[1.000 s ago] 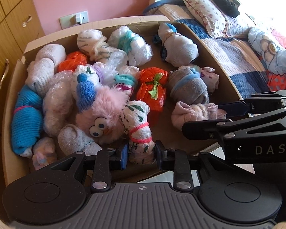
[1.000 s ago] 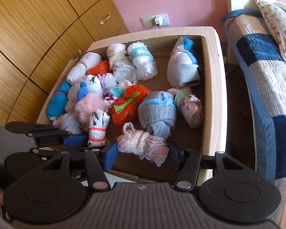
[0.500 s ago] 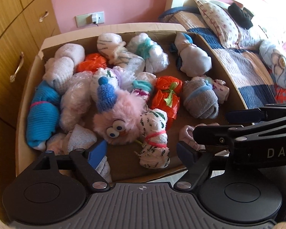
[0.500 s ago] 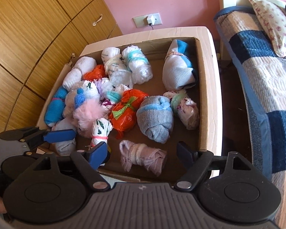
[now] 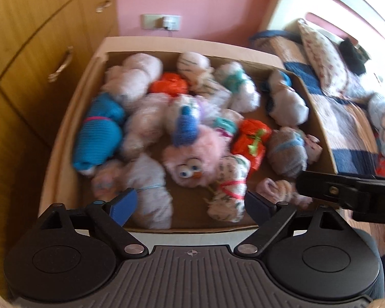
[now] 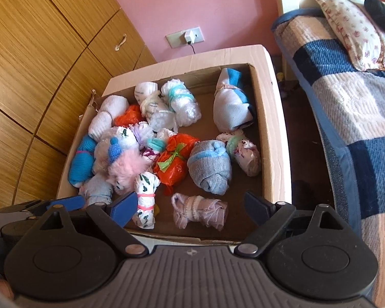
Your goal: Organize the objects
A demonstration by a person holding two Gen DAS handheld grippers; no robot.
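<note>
At the far left stand wooden cupboards [image 6: 38, 51]. Next to them, a cardboard box [image 6: 272, 128] holds many rolled bundles. Along its left wall lies a blue sock roll [image 6: 80, 163]. A pink fluffy toy [image 6: 127, 170] sits beside it, then a white leaf-print bundle [image 6: 146, 200] near the front edge. An orange bag bundle [image 6: 173, 163] lies mid-box, with a grey sock roll [image 6: 210, 170] to its right. In front of that lies a pale pink sock roll [image 6: 199, 211], apart from both. The left hand-held gripper [image 5: 192, 205] hovers at the box's front edge, spread wide and holding nothing. The right hand-held gripper [image 6: 192, 205] is likewise wide open and empty. A quilted bed [image 6: 346, 97] fills the right side.
</note>
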